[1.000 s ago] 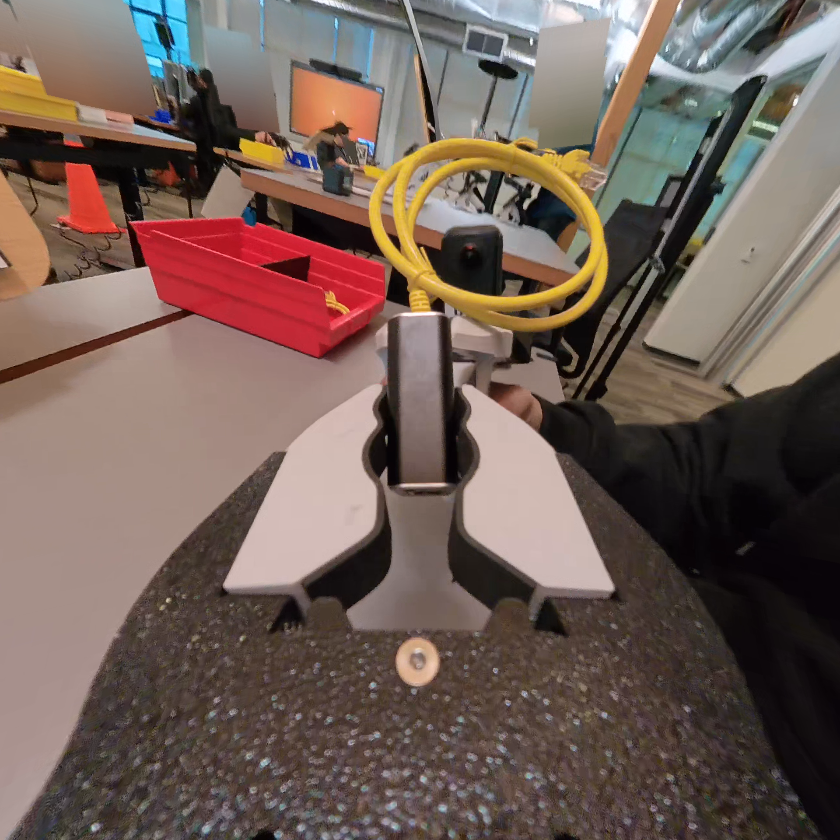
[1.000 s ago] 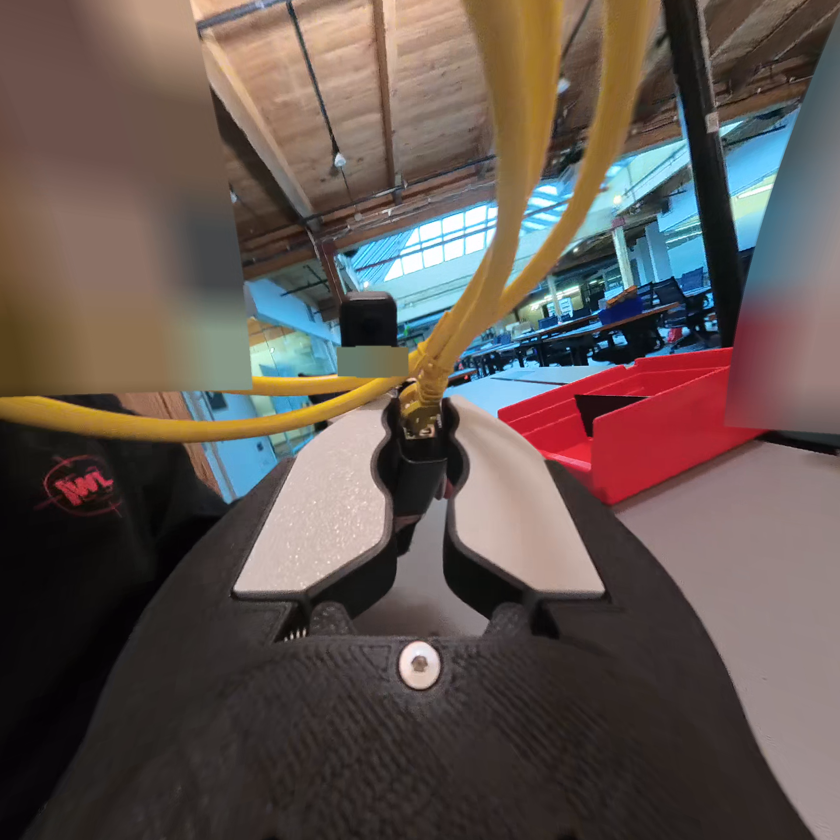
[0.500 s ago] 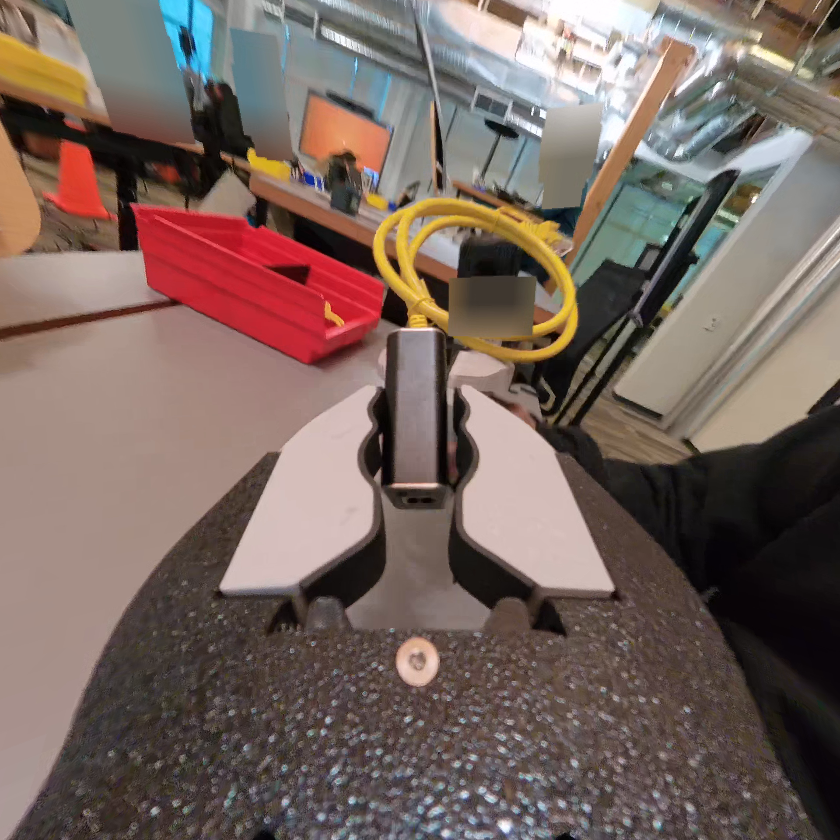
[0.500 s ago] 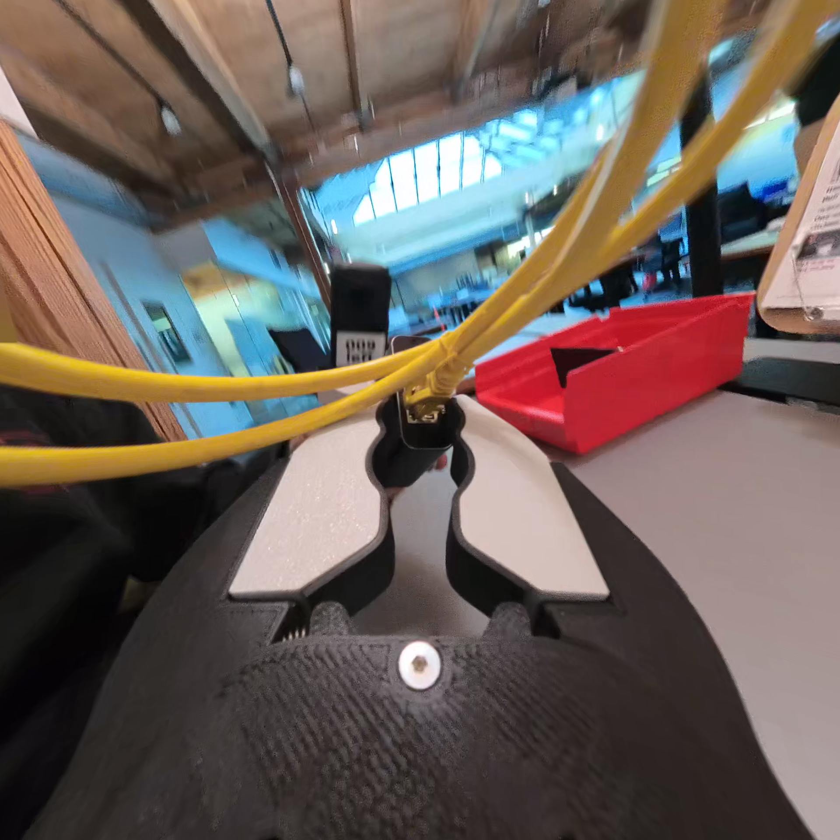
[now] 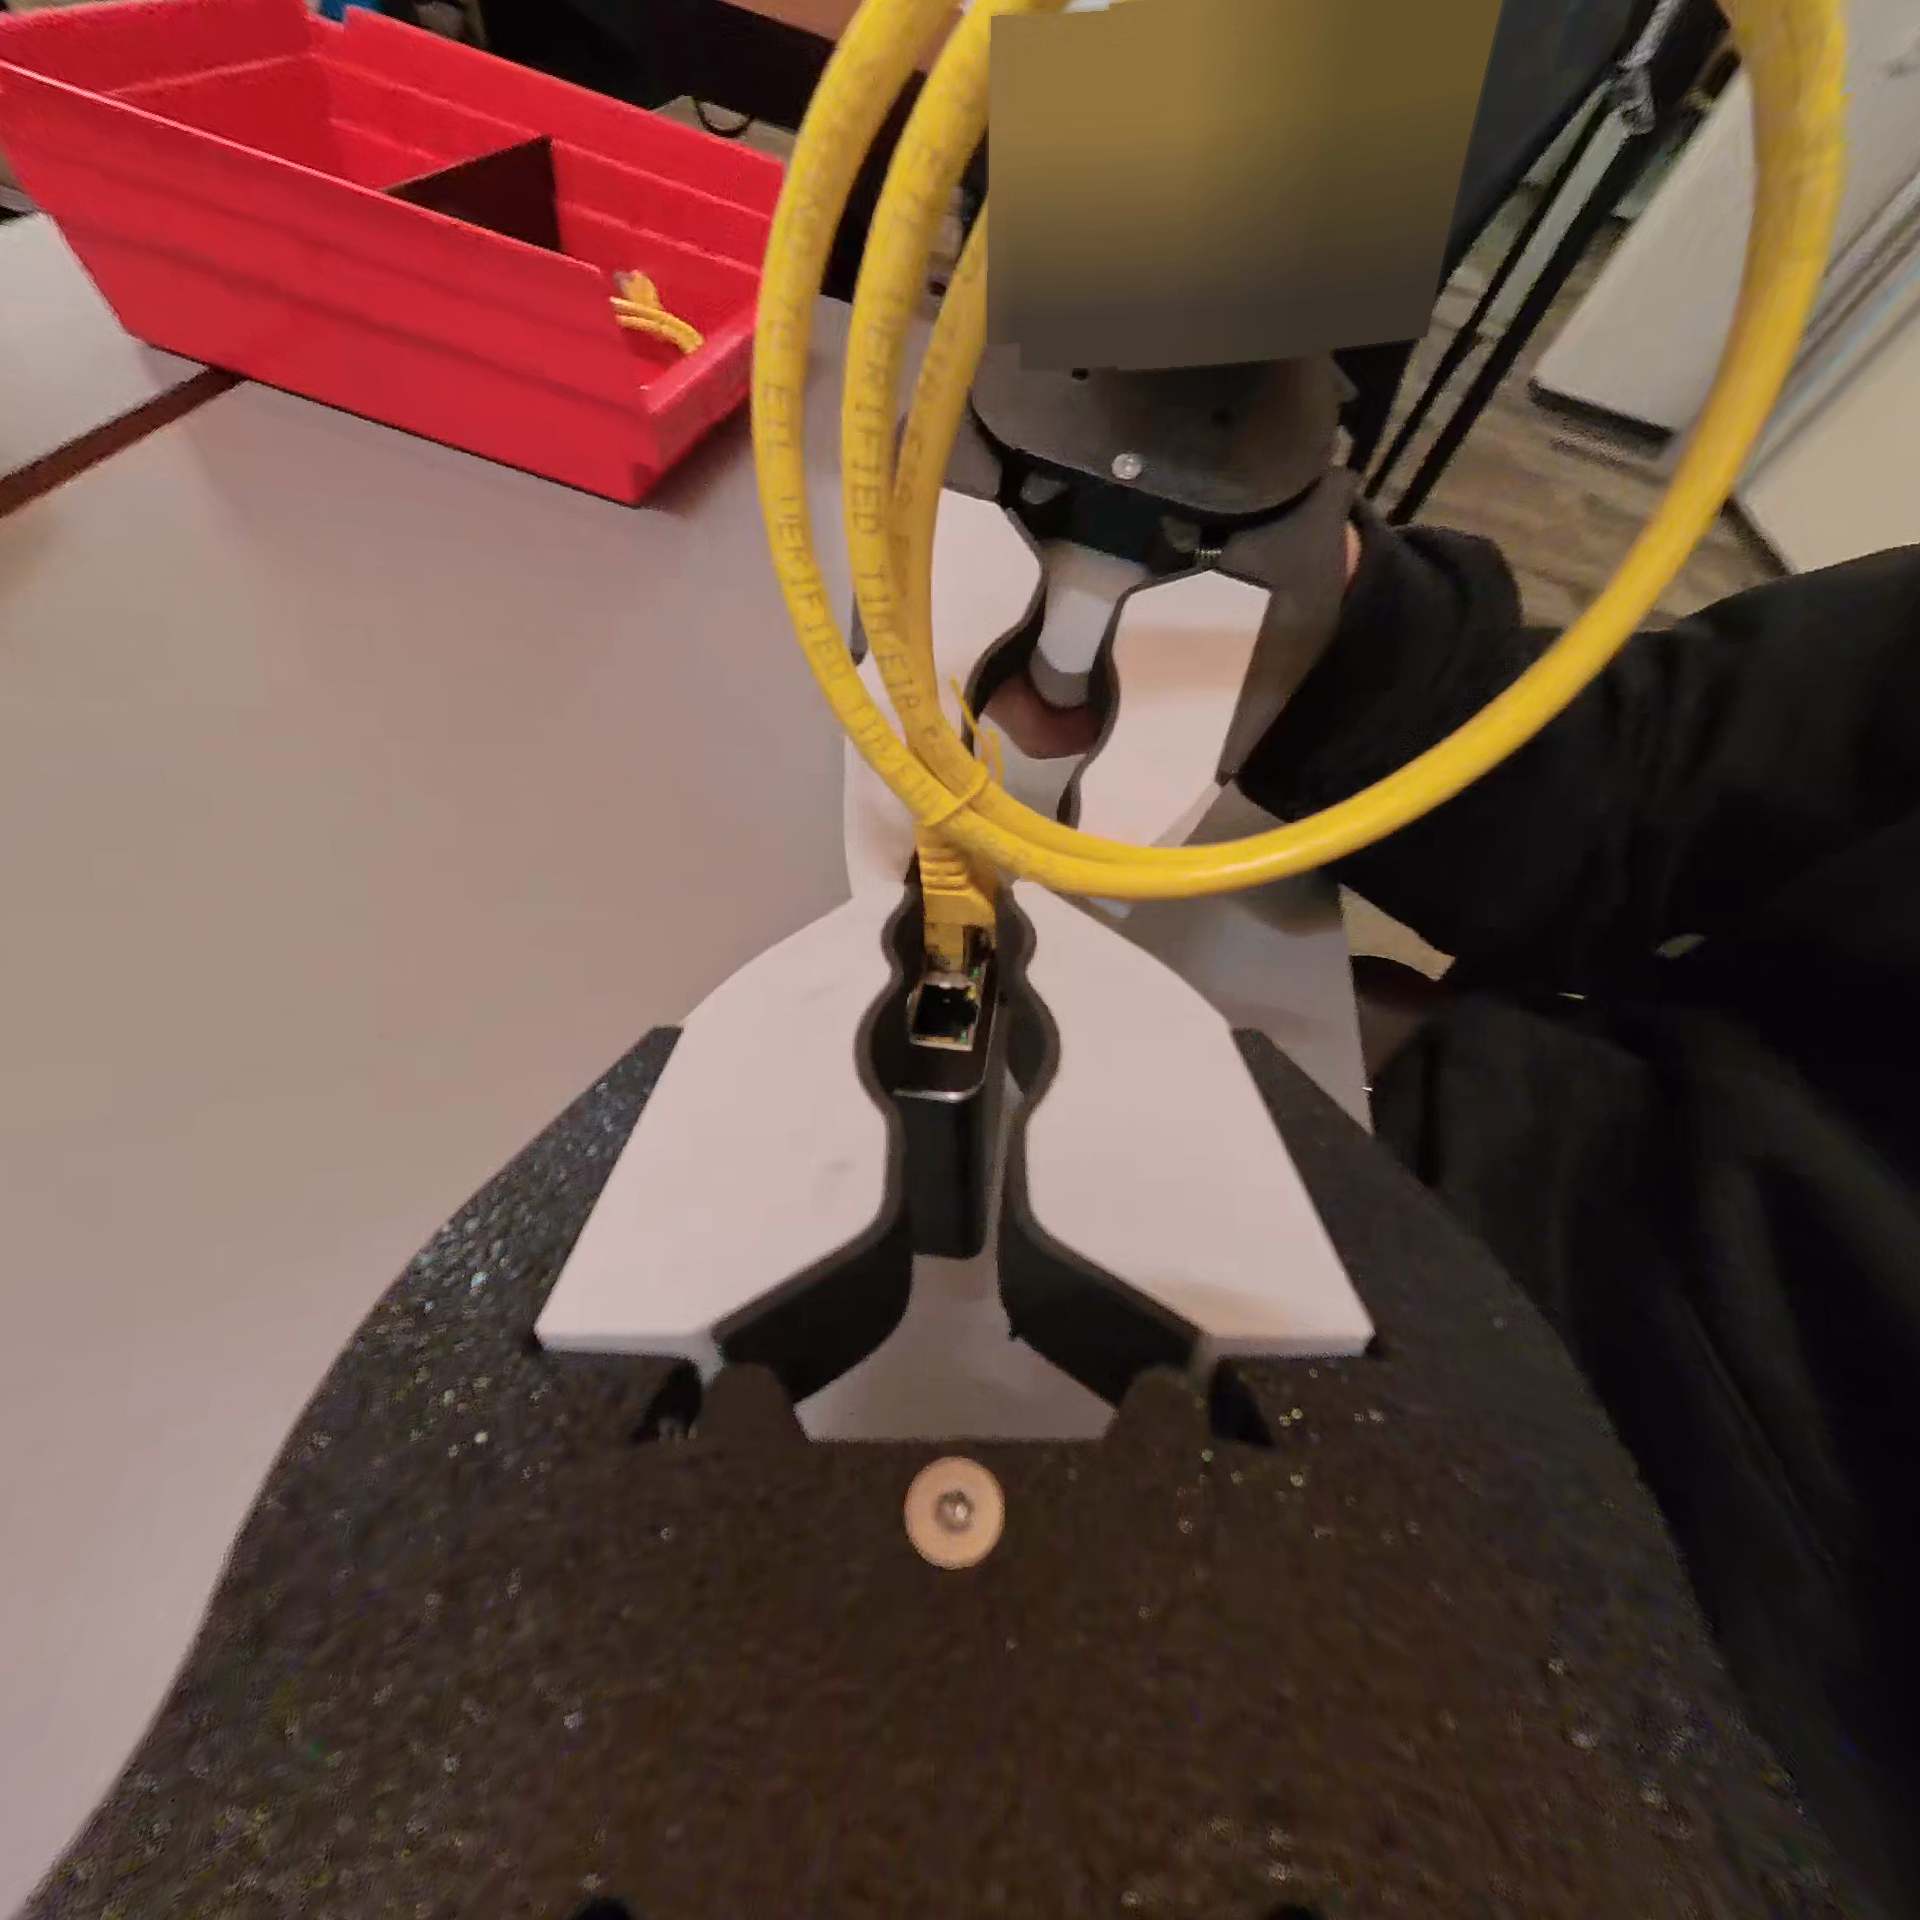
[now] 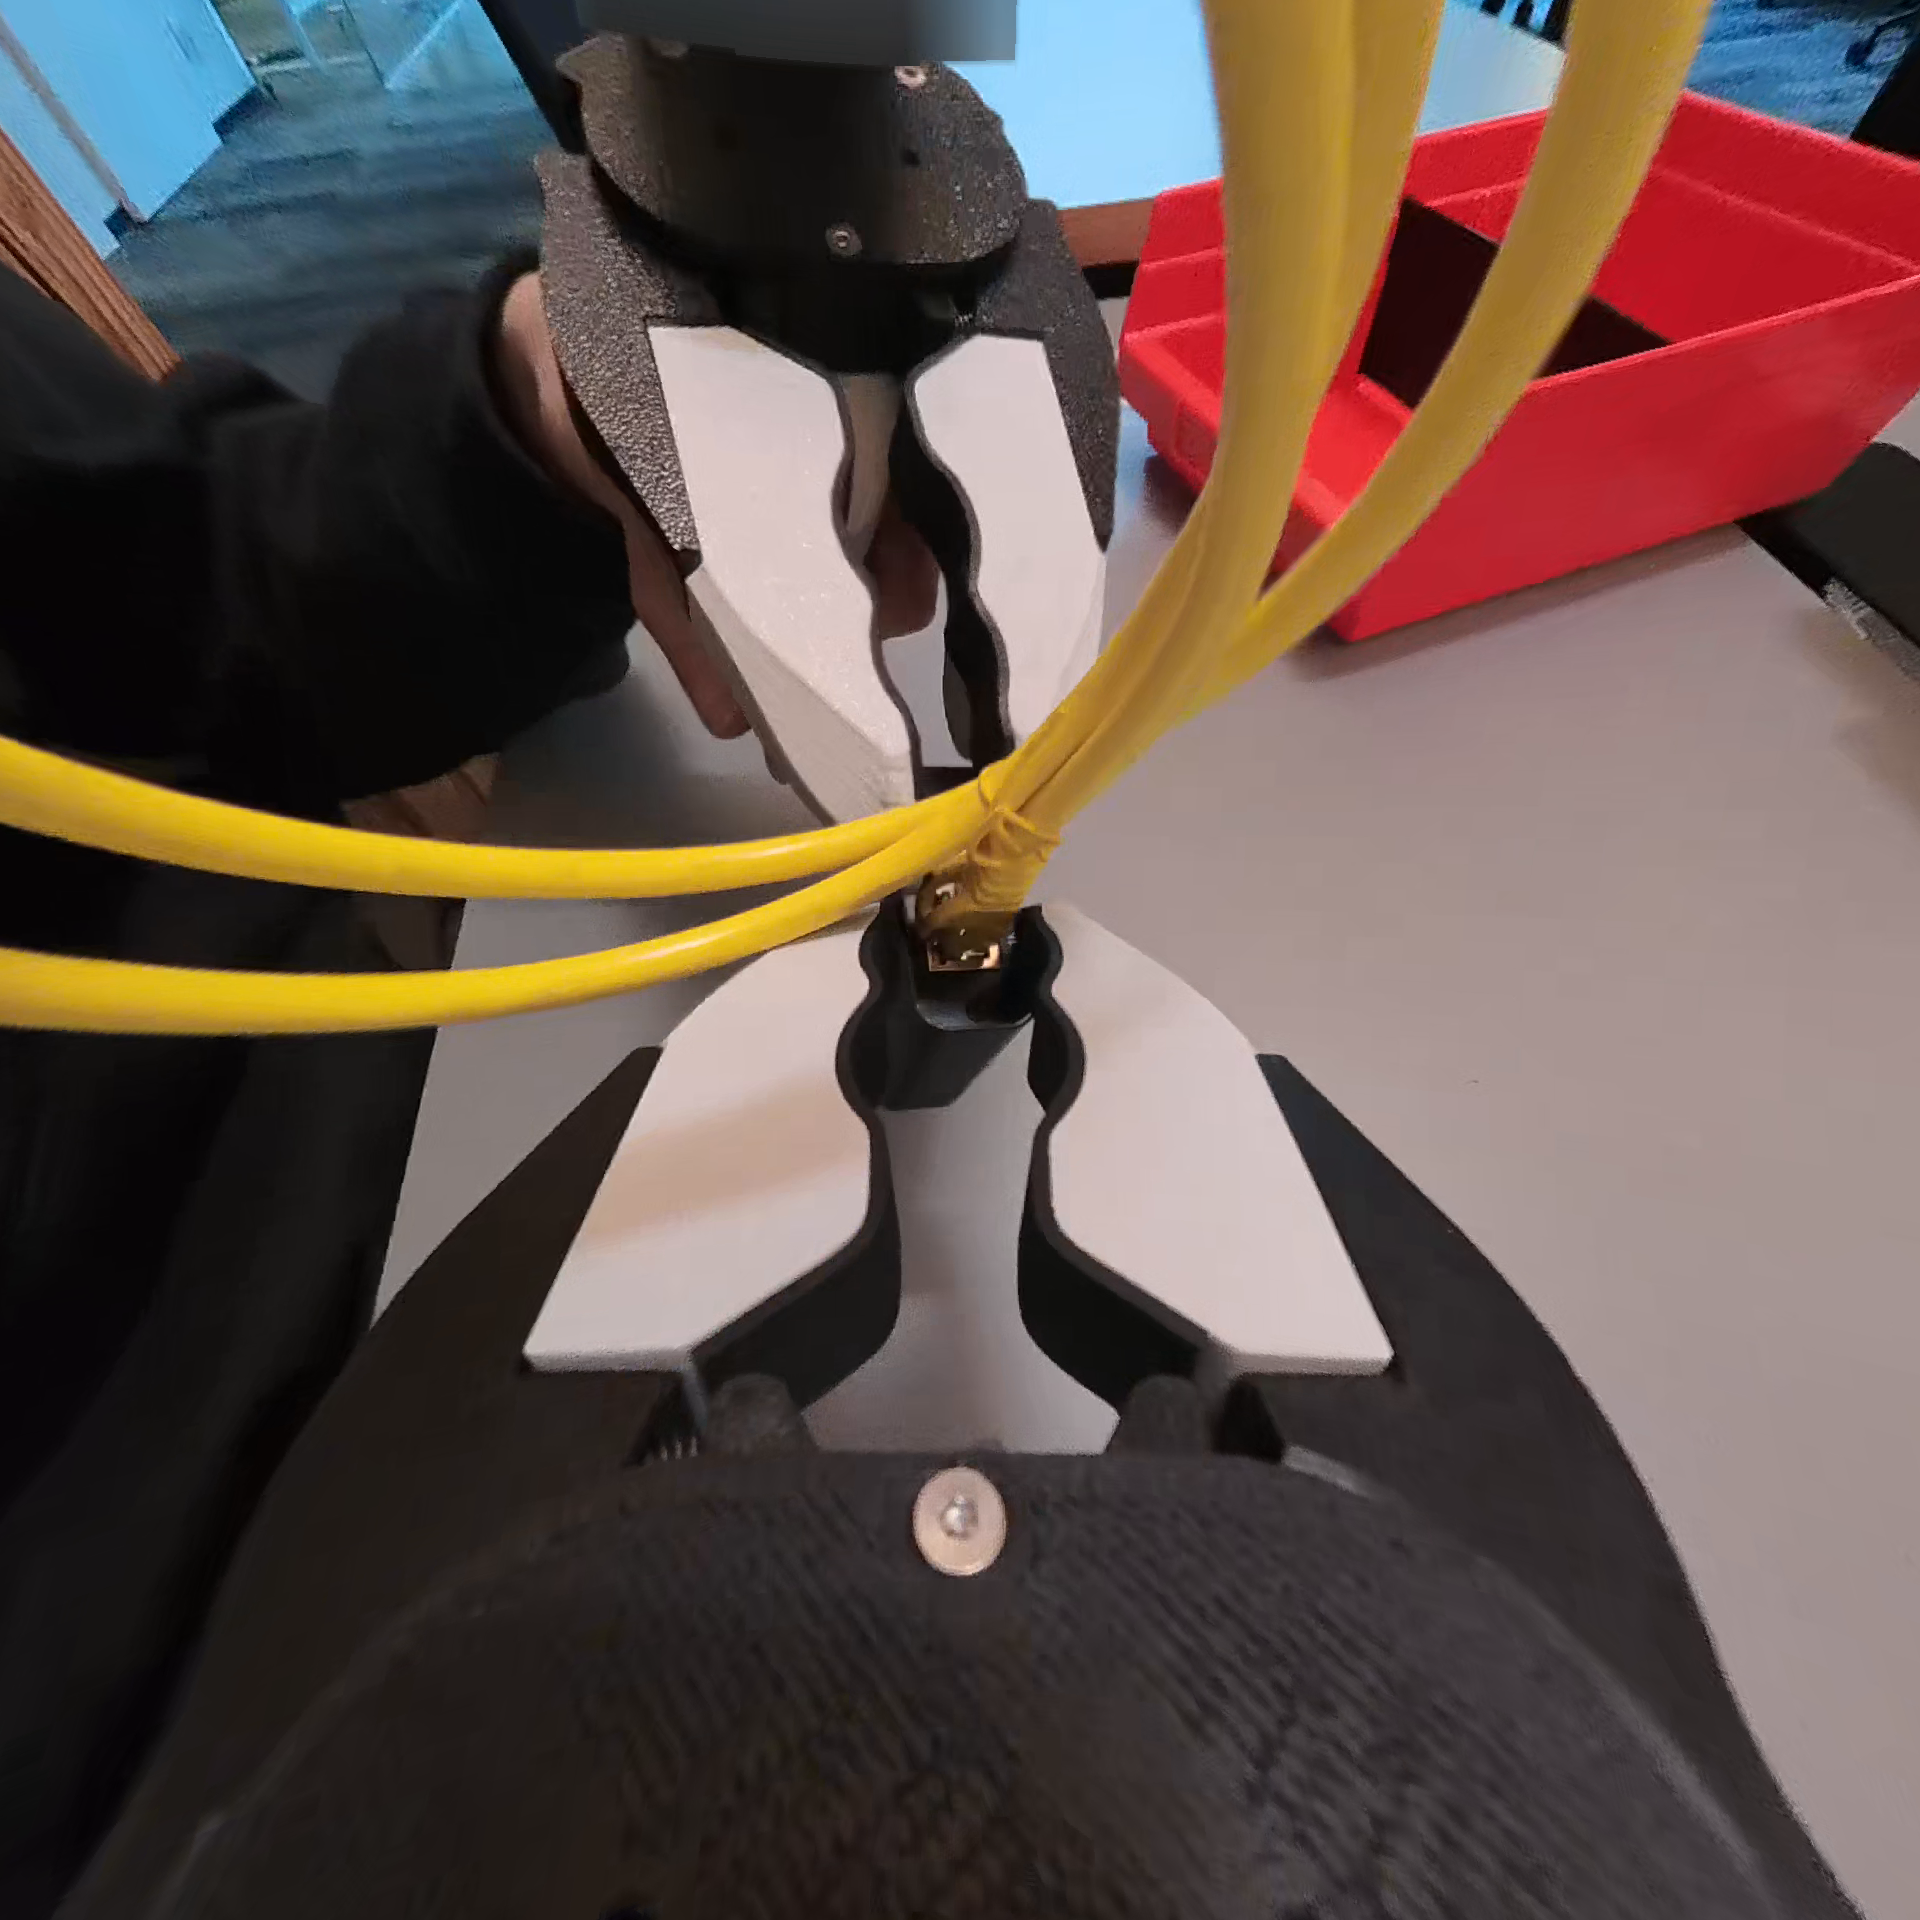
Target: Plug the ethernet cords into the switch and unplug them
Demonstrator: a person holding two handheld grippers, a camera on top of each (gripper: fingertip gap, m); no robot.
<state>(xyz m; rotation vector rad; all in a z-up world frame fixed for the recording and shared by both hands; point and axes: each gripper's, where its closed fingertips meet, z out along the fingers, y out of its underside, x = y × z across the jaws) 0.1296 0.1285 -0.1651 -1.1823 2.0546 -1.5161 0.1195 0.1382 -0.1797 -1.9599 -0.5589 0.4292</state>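
Note:
A small dark switch (image 5: 940, 1153) is held between the fingers of my left gripper (image 5: 954, 966), port face up. One port (image 5: 940, 1016) is empty. The other holds the plug (image 5: 951, 914) of a coiled yellow ethernet cord (image 5: 1164, 881). My right gripper (image 6: 961, 935) faces the left one and is shut on the plug end of the switch (image 6: 940, 1060). The cord (image 6: 520, 868) loops up and out of both views. The plug (image 6: 977, 914) sits in its port. The left gripper (image 6: 940, 764) shows opposite in the right wrist view, and the right gripper (image 5: 1023, 852) in the left wrist view.
A red bin (image 5: 416, 312) with a divider stands on the grey table (image 5: 364, 831) behind the grippers, with a bit of yellow cord (image 5: 649, 317) in it. It shows at the upper right of the right wrist view (image 6: 1558, 436). A person's black sleeves (image 5: 1662, 831) lie along the table edge. Left and right tips are no more than a few centimetres apart.
Both grippers have tipped downward with the switch, so the views now look down onto the table and the port face shows. The cord stays plugged in and both grips are unchanged.

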